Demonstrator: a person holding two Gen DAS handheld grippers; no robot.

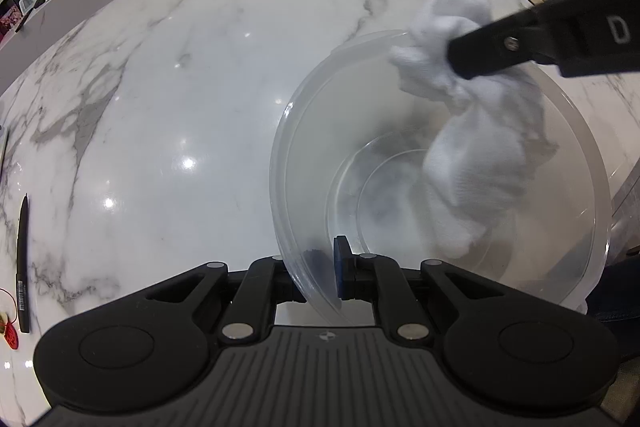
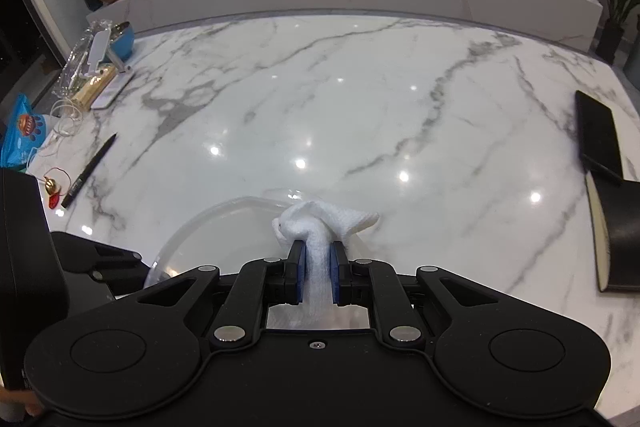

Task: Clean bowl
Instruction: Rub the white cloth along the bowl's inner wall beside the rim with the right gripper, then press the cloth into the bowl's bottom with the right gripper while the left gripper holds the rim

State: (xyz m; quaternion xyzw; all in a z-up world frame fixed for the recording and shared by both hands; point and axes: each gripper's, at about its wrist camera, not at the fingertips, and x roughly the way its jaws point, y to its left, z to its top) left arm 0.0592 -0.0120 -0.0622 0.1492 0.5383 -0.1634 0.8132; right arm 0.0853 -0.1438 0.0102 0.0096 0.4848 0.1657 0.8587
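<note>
**Bowl pinched at the rim, cloth hanging inside**

Bowl (image 1: 400,163), clear plastic, sits tilted over the marble surface (image 1: 180,87), its mouth turned toward the left wrist camera. The left tongs (image 1: 320,267) are clenched on its near rim: one blue pad (image 1: 341,267) lies inside the wall, while the other finger shows only dimly through the plastic on the outside.

The right tongs (image 2: 317,275) are clenched on a white cloth (image 2: 320,227), which is squeezed narrow between the two blue pads (image 2: 301,277) and bunches out beyond the fingertips. In the left wrist view those tongs (image 1: 460,57) come in from the upper right, above the far rim of the bowl, and the cloth (image 1: 476,163) hangs from them down into the bowl, its lower end against the inner wall near the base. Whether it touches the bottom cannot be told.

From the right wrist view only an arc of the bowl (image 2: 224,215) shows, just left of the cloth.

A black pen (image 1: 22,263) lies at the left edge of the surface beside a small red charm (image 1: 10,337). A black notebook (image 2: 618,227) and a dark phone (image 2: 598,139) rest at the right side, well apart from the bowl.
</note>
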